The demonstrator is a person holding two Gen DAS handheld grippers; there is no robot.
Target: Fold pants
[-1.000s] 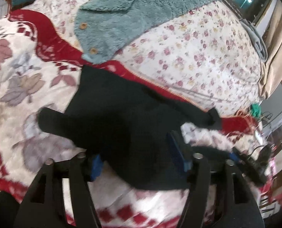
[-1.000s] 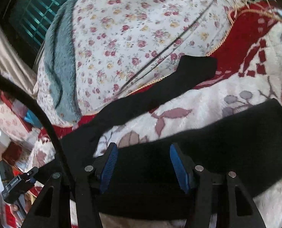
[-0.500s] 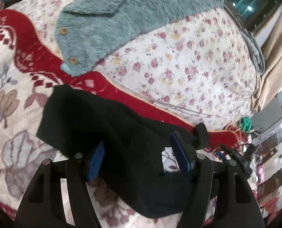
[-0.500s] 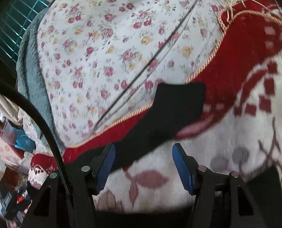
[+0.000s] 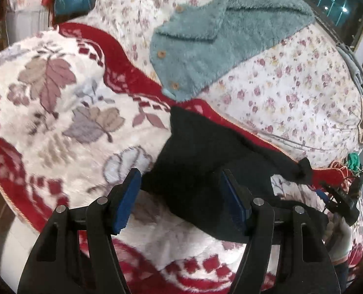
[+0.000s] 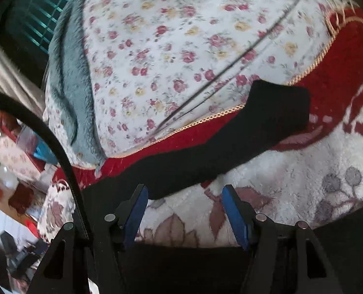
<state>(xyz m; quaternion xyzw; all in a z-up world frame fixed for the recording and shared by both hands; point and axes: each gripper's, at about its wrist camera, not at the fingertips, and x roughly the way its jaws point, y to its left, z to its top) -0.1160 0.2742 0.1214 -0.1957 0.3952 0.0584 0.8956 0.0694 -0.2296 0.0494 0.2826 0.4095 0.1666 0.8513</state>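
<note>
- Both hand-held grippers come first: the left hand-held gripper (image 5: 179, 197) stands wide, pads bare, with the black cloth lying beyond and below it, not pinched; the right hand-held gripper (image 6: 184, 209) is equally spread over blanket, gripping nothing.
- Bed: the red-and-white leaf blanket (image 5: 66, 112) covers the near part, the floral sheet (image 5: 291, 93) the far part, with a teal fleece garment (image 5: 218, 39) on it.
- Pants (image 5: 206, 161): black, bunched on the blanket at the red border; one leg (image 6: 242, 134) stretches out to a cuff touching the sheet's edge.
- Change: a second ago each gripper straddled black cloth close up; now both have drawn back and risen, and the pants lie released. I judge one fold laid and the hands resetting.
- Room: open blanket lies left of the pants; the fleece sits just beyond the top corner, and the other gripper and a gloved hand (image 5: 338, 235) crowd the right.
</note>
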